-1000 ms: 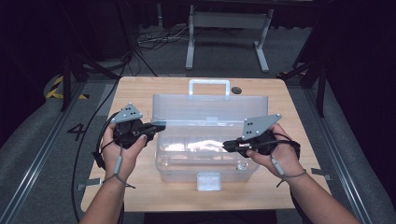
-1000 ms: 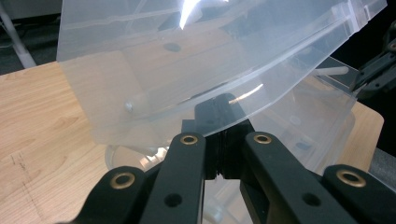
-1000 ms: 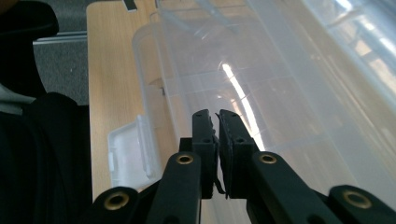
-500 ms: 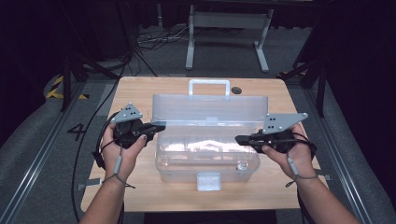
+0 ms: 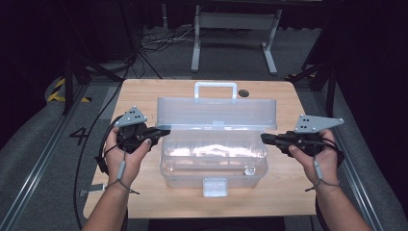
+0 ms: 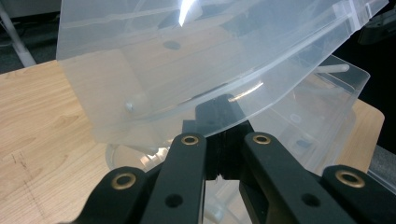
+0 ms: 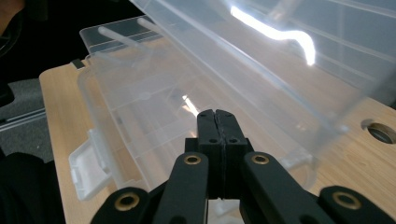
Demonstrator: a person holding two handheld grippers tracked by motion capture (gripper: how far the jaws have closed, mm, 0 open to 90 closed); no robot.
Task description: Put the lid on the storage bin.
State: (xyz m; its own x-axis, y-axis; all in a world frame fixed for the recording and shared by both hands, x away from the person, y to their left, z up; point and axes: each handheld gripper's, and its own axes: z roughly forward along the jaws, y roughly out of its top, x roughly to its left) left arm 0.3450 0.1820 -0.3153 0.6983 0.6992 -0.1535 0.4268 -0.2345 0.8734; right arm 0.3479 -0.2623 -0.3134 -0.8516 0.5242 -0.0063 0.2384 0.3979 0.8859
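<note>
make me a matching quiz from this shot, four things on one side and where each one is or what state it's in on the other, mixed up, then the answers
Things:
1. lid
2. latch
3. left gripper
4. right gripper

Places or states:
A. shut, just off the box's right end
B. raised, standing along the back of the box
C. on the box's near wall, facing the person
D. at the lid's left corner

Pairs: 1-B, 2-C, 3-D, 4-A

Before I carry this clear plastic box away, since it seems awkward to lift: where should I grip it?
Close the raised lid first, then take the arched handle on its far edge from above: it is an open loop the fingers can close around. The box walls look broad and smooth.
</note>
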